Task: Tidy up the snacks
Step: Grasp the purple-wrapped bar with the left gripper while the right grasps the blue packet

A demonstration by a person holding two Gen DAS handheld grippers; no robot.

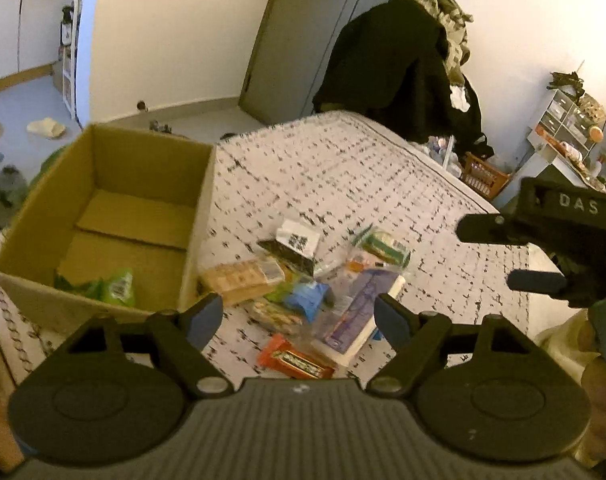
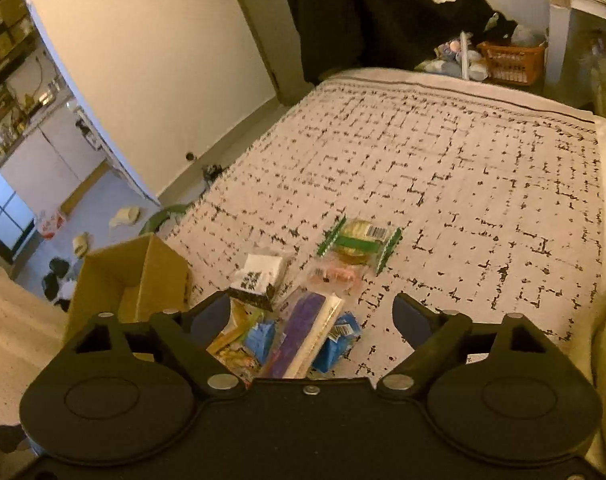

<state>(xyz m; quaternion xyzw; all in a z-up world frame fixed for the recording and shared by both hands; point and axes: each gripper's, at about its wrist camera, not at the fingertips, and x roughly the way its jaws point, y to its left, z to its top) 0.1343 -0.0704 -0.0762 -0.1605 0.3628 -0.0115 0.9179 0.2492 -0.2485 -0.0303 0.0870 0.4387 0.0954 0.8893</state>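
One bed (image 2: 463, 152) with a grid-patterned cover carries everything. At its left edge sits an open cardboard box (image 1: 103, 200), a green packet (image 1: 117, 288) inside. Just right lies the snack pile (image 1: 315, 280); its purple-and-white pack (image 2: 303, 336) runs lengthwise away from the cameras. Left tool (image 1: 299, 318) and right tool (image 2: 313, 320) hover spread, empty.

I am working in a lived-in home bedroom: a bed (image 2: 443, 152) with a black-and-white patterned cover fills the view, dark coats (image 1: 387, 64) hang piled by the door (image 1: 287, 36), slippers (image 1: 47, 128) lie on the floor, and kitchen cabinets (image 1: 19, 36) show through the opening at left.
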